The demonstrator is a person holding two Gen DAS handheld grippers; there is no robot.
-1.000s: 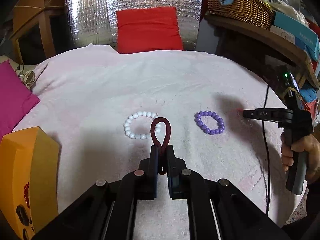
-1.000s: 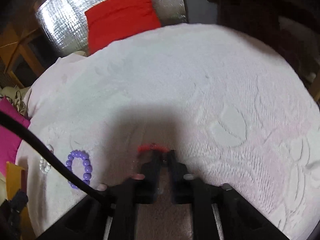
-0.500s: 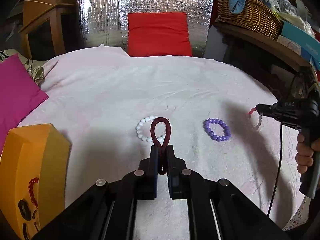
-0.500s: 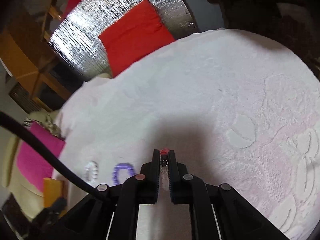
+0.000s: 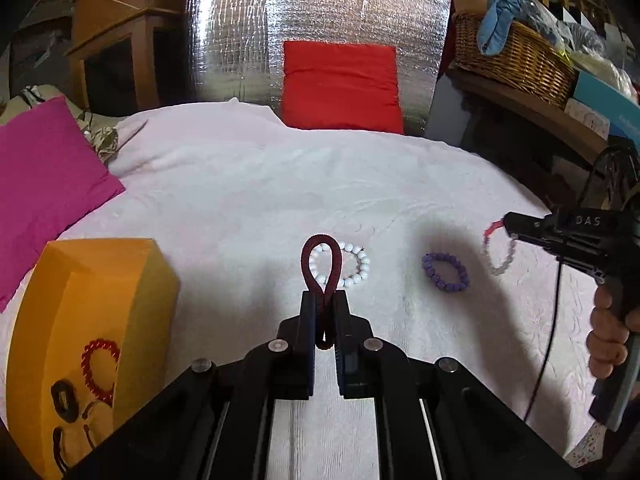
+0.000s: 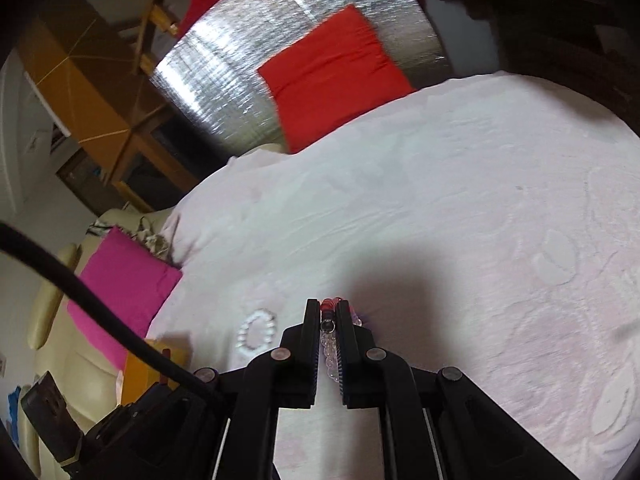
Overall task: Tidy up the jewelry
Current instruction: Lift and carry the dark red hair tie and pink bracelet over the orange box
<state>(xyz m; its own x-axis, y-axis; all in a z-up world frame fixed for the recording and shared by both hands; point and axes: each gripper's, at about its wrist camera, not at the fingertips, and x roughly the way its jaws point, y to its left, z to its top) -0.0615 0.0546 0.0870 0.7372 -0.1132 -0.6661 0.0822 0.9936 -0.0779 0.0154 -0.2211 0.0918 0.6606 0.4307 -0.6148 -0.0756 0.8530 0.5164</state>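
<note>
My left gripper (image 5: 325, 300) is shut on a dark red coiled bracelet (image 5: 321, 258) that loops up past the fingertips, held above the white cloth. A white bead bracelet (image 5: 352, 266) and a purple bead bracelet (image 5: 445, 273) lie on the cloth ahead. My right gripper (image 6: 329, 308) is shut on a clear and pink bead bracelet (image 6: 329, 344); in the left wrist view that bracelet (image 5: 498, 254) hangs from it at the right, above the cloth. An orange jewelry box (image 5: 80, 344) at the left holds a red bead bracelet (image 5: 98, 364) and dark items.
A white cloth (image 5: 260, 184) covers the round surface. A magenta cushion (image 5: 44, 184) lies at the left, a red cushion (image 5: 340, 88) against a silver foil panel at the back. A wicker basket (image 5: 516, 60) sits on a shelf at the right.
My right gripper has lifted off the cloth with the clear and pink bracelet and tilted up. My left gripper has pulled back and left with the dark red bracelet; more of the orange box shows.
</note>
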